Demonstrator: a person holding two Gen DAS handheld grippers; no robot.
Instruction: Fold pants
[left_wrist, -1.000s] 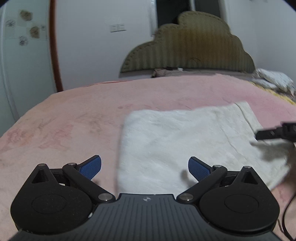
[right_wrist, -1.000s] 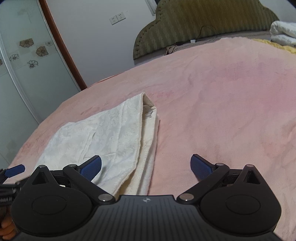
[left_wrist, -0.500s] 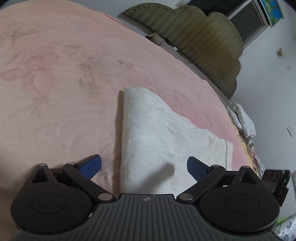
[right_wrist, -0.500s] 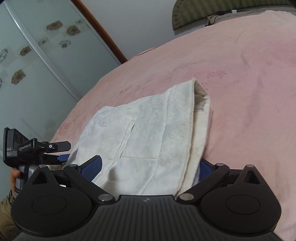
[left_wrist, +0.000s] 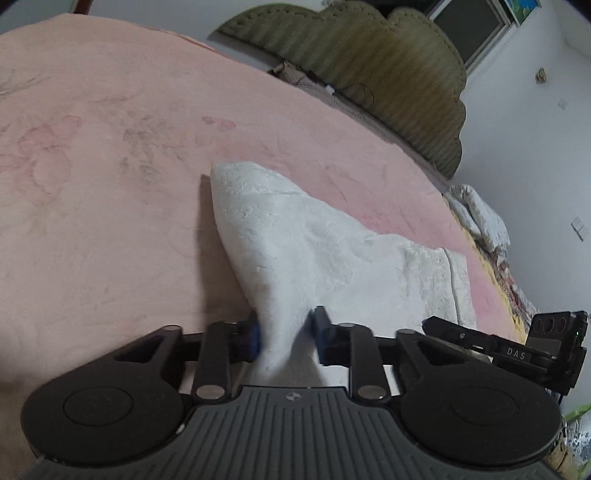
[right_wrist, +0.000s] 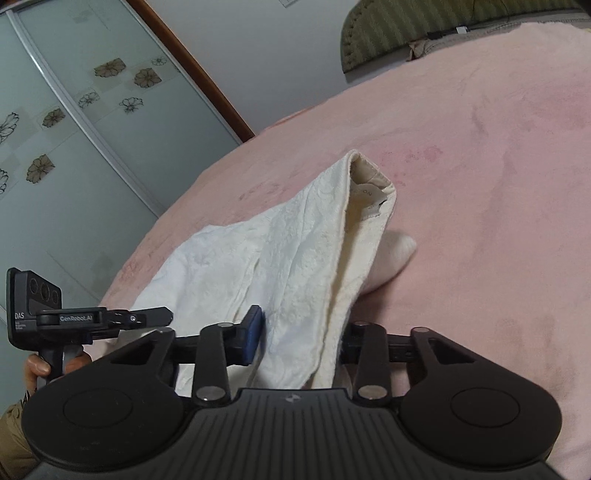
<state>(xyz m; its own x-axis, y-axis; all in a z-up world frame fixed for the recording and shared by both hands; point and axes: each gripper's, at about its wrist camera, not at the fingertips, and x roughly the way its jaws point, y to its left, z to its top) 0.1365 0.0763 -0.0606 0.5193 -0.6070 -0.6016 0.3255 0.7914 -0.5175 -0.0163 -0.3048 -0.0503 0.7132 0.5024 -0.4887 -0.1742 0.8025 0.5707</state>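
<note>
Now the left claw (left_wrist: 286, 338) is pinching the near edge of the white pants (left_wrist: 332, 254) on the pink bed (left_wrist: 110, 166) | right claw (right_wrist: 295, 339) is pinching the waist end | next is probably lifting and folding forward together | only the right view is showing the waistband label (right_wrist: 367, 199).

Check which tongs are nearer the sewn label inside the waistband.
Right. The right tongs clamp the white textured pants at the end with the cream label; the left tongs clamp the opposite end.
</note>
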